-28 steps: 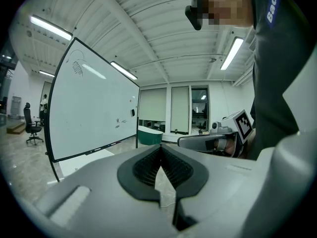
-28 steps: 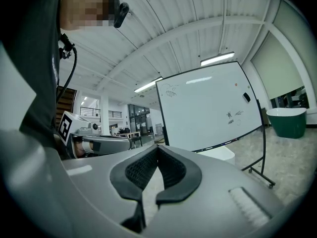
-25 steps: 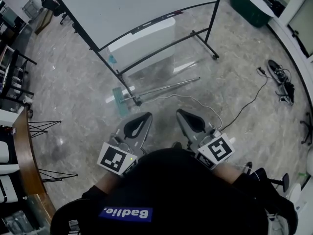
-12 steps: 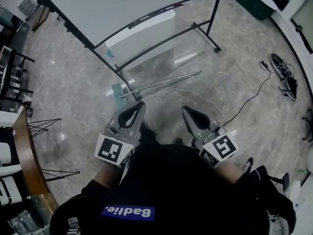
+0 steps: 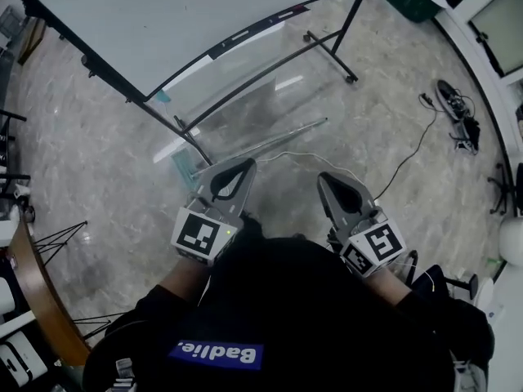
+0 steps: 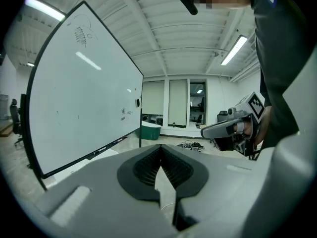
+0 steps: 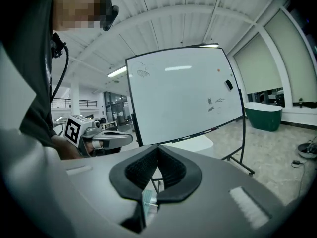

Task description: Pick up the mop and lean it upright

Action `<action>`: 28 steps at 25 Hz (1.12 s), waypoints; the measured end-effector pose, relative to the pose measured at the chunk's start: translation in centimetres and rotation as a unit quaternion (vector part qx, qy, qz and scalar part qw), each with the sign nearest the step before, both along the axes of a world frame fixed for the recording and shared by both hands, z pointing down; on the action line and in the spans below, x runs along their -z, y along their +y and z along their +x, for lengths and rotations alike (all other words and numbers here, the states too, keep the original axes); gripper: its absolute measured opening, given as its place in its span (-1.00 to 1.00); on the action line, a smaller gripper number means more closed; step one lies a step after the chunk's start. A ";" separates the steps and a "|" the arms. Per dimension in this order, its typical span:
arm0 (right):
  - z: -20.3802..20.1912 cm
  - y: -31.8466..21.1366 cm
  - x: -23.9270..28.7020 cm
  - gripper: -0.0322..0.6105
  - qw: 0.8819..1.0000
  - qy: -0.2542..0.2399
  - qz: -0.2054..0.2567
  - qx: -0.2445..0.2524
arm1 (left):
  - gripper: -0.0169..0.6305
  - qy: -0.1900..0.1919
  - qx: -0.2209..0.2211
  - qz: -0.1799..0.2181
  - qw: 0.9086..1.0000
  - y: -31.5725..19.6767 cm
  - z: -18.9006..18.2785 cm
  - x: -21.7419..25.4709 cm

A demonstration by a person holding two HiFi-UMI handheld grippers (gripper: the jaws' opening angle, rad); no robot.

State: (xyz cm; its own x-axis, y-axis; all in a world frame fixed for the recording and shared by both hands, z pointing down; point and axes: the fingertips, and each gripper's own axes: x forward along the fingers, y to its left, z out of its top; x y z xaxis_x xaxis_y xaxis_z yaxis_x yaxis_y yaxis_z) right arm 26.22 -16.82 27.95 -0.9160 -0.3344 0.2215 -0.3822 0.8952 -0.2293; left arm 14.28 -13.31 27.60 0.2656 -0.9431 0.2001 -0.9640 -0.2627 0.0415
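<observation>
The mop lies flat on the floor under the whiteboard stand. Its metal handle (image 5: 274, 140) runs up to the right from the teal mop head (image 5: 186, 168). My left gripper (image 5: 243, 163) is shut and empty, its tip just in front of the handle near the head end; its jaws meet at the tip in the left gripper view (image 6: 160, 146). My right gripper (image 5: 327, 176) is also shut with nothing in it (image 7: 157, 148), a little short of the handle. A bit of the teal mop head (image 7: 147, 202) shows through the gap below its jaws.
A large whiteboard (image 5: 163, 23) stands on a black wheeled frame, with a castor foot (image 5: 350, 77) at the right. A white cable (image 5: 409, 158) snakes across the floor to dark items (image 5: 458, 121) on the right. A green tub (image 7: 267, 114) stands far right. Furniture lines the left edge.
Both grippers have moved forward toward the mop, and the whiteboard and the mop now lie closer. The jaws have stayed shut and the mop has not moved.
</observation>
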 end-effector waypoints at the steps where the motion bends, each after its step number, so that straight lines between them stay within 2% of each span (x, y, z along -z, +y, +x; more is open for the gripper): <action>1: -1.0 -0.5 -0.2 -0.88 1.000 0.009 -0.002 -0.010 | -0.89 0.007 -0.009 -0.002 1.000 -0.6 -1.1 -0.3; 5: -3.8 -1.8 -0.3 -0.88 0.998 0.040 0.001 -0.046 | -0.89 0.026 -0.051 -0.003 0.998 -3.1 -4.6 -1.5; 7: -4.3 -2.4 -0.7 -0.88 0.997 0.053 0.000 -0.061 | -0.89 0.019 -0.068 -0.009 0.997 -4.3 -5.8 -3.0; 12: -3.6 -4.7 -1.2 -0.87 0.993 0.066 -0.007 -0.094 | -0.88 0.013 -0.087 -0.028 0.996 -7.8 -6.4 -5.3; 16: -2.3 -6.9 -1.8 -0.87 0.994 0.053 -0.013 -0.097 | -0.85 0.008 -0.097 -0.040 0.994 -10.4 -4.2 -5.9; 20: -0.2 -9.5 -2.0 -0.86 0.997 0.025 -0.011 -0.077 | -0.82 -0.017 -0.093 -0.041 0.995 -12.6 -0.7 -5.7; 28: 3.9 -20.3 -2.3 -0.85 0.999 -0.003 -0.029 -0.037 | -0.73 -0.048 -0.063 -0.095 0.992 -21.1 3.4 -7.6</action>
State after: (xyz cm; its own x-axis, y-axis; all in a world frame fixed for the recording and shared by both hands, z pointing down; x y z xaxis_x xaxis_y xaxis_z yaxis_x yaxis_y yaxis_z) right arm 30.13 -37.16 30.21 -0.8905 -0.3886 0.2365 -0.4456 0.8497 -0.2819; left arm 17.71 -34.37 35.20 0.3508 -0.8460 0.4014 -0.9256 -0.3783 0.0117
